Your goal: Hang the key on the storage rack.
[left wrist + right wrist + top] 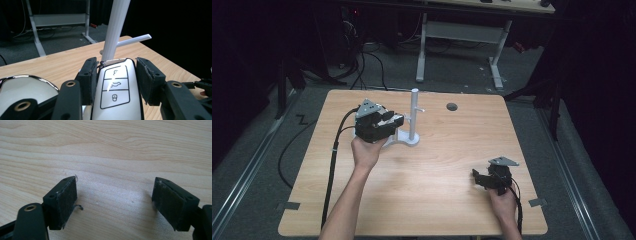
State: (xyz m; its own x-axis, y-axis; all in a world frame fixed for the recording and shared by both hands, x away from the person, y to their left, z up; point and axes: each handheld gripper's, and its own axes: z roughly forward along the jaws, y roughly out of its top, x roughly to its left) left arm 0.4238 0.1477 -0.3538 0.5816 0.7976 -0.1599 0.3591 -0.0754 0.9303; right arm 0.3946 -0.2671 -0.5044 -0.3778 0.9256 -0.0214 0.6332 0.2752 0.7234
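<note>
Left gripper (115, 82) clamped on white car key fob (115, 92), held right beside white stand's post (115, 30) | right gripper (115, 205) jaws wide apart, nothing inside, low over wooden table (112, 150)

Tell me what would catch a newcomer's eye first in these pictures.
Most striking is the white car key clamped between the jaws of the left gripper, held up close to the white stand near the far middle of the wooden table. The right gripper sits at the table's near right with its jaws wide apart and nothing between them.
</note>
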